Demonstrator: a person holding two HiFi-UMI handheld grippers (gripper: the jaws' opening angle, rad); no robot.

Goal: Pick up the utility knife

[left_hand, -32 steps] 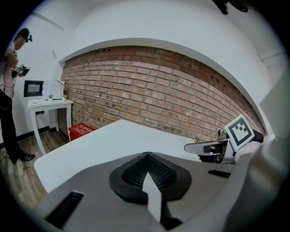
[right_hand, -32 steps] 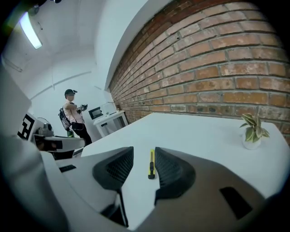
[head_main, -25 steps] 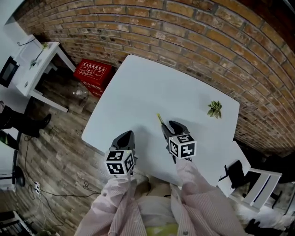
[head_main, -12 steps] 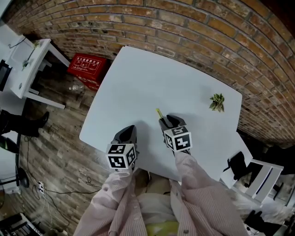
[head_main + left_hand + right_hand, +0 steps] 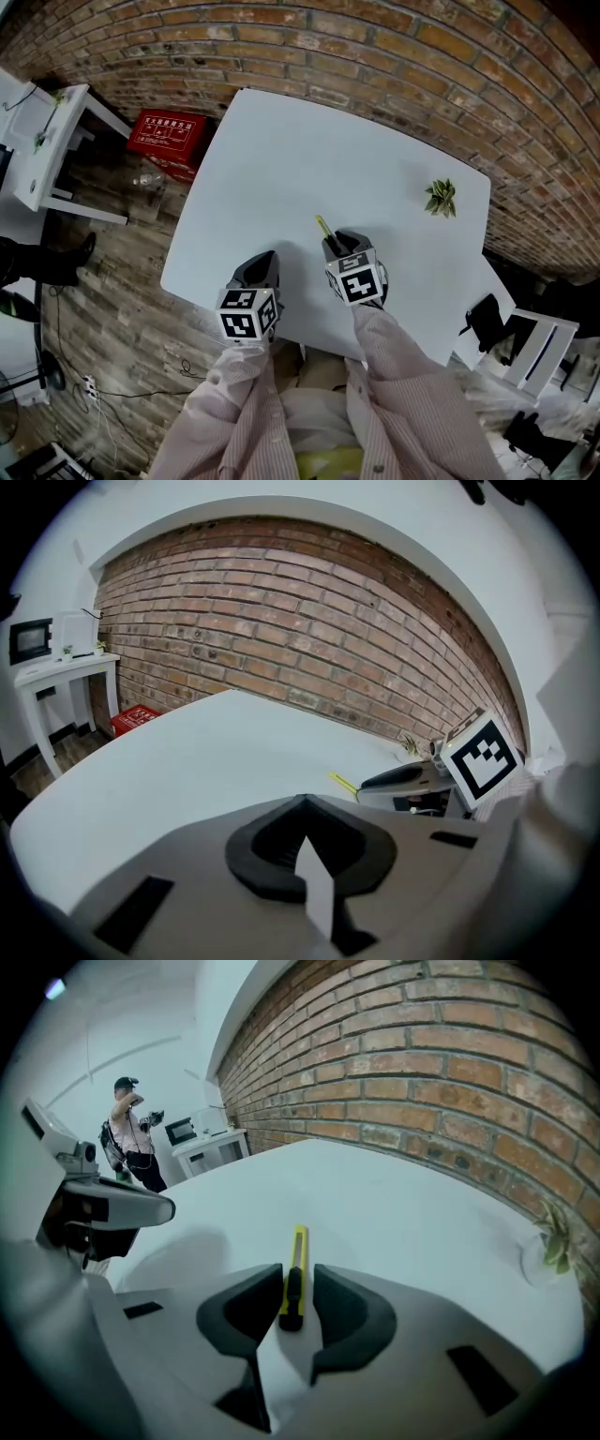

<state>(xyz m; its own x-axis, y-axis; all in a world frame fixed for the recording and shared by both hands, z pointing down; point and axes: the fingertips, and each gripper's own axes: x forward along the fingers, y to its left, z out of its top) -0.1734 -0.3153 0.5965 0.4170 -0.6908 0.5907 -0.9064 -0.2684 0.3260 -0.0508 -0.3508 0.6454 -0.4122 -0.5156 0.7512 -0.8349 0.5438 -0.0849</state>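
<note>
The utility knife (image 5: 298, 1241), yellow with a black slider, lies flat on the white table (image 5: 309, 159). In the head view only its yellow tip (image 5: 322, 225) sticks out past my right gripper (image 5: 336, 246). In the right gripper view the right gripper (image 5: 295, 1277) straddles the knife's near end. Its jaws have just been closing around the knife, and a thin gap still shows beside the handle. My left gripper (image 5: 261, 268) hovers at the table's near edge, left of the knife. Its jaws (image 5: 302, 803) are shut with nothing in them.
A small green plant (image 5: 440, 197) sits at the table's far right. A brick wall runs behind the table. On the floor to the left are a red crate (image 5: 171, 136) and a white side table (image 5: 47, 141). A chair (image 5: 525, 342) stands at the right. A person (image 5: 127, 1138) stands far off.
My right gripper has come down and forward over the knife, covering more of it, and its jaws have narrowed. The left gripper has sunk slightly toward the table edge.
</note>
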